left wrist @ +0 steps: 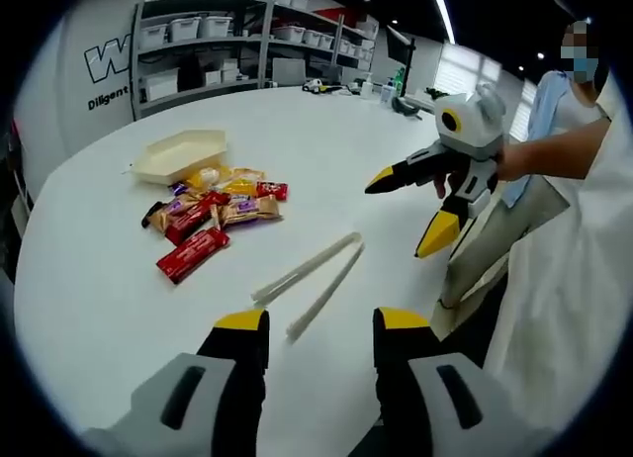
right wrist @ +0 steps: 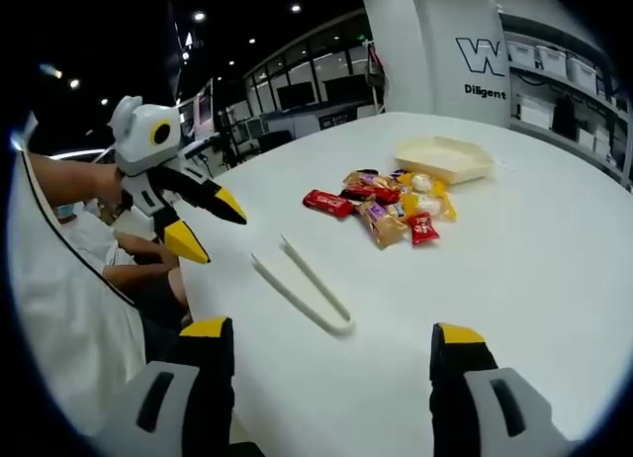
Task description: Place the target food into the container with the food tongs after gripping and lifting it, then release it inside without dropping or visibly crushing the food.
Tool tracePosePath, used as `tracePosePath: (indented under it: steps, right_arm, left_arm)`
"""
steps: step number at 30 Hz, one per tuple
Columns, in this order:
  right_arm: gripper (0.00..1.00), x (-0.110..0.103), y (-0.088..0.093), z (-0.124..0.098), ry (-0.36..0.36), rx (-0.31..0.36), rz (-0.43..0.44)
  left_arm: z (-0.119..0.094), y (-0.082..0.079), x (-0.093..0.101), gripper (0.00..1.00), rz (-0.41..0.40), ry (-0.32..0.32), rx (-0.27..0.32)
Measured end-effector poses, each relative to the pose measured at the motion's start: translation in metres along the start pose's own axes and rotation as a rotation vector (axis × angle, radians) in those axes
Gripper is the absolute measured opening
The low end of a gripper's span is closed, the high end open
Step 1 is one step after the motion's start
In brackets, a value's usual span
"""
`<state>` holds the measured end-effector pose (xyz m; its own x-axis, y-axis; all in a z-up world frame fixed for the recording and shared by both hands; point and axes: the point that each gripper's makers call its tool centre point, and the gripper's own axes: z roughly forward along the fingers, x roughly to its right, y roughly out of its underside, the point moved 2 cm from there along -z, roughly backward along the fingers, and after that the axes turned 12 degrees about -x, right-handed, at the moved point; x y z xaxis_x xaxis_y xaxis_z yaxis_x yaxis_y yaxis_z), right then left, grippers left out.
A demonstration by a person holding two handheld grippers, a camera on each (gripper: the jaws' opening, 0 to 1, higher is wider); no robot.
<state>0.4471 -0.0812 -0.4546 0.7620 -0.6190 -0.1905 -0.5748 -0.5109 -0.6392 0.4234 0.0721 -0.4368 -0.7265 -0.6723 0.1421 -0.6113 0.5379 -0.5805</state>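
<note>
White plastic food tongs point(left wrist: 312, 277) point(right wrist: 302, 284) lie flat on the round white table point(left wrist: 89, 309), their two arms spread apart. Beyond them is a pile of wrapped snacks point(left wrist: 213, 212) point(right wrist: 391, 205), with a red bar point(left wrist: 191, 254) nearest the tongs. A shallow beige container point(left wrist: 181, 155) point(right wrist: 443, 158) sits just past the pile, with nothing in it. My left gripper point(left wrist: 321, 323) point(right wrist: 213, 229) hovers open just short of the tongs. My right gripper point(right wrist: 329, 330) point(left wrist: 410, 212) is open too, held in the air at the table's edge. Neither holds anything.
A person in white clothing point(left wrist: 564, 299) stands at the table's edge point(right wrist: 213, 309), holding the grippers. Shelves with white bins point(left wrist: 213, 42) line the far wall. Small items point(left wrist: 326, 85) sit at the table's far side.
</note>
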Motion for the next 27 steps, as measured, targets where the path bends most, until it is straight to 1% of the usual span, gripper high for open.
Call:
tracePosePath:
  steps: [6, 10, 13, 27]
  right_arm:
    - [0.77, -0.002, 0.000, 0.006, 0.000, -0.001, 0.004]
    - [0.76, -0.003, 0.000, 0.011, 0.003, -0.001, -0.004]
    - [0.75, -0.004, 0.000, 0.014, 0.000, -0.004, -0.004]
    - [0.71, -0.006, -0.003, 0.027, -0.006, -0.018, -0.025]
  left_arm:
    - [0.007, 0.001, -0.002, 0.39, 0.003, 0.012, -0.014]
    - [0.013, 0.003, -0.003, 0.35, 0.022, 0.012, -0.023]
    - [0.016, 0.004, -0.003, 0.35, 0.025, 0.019, -0.033]
    - [0.031, 0.004, -0.008, 0.29, 0.068, 0.016, -0.065]
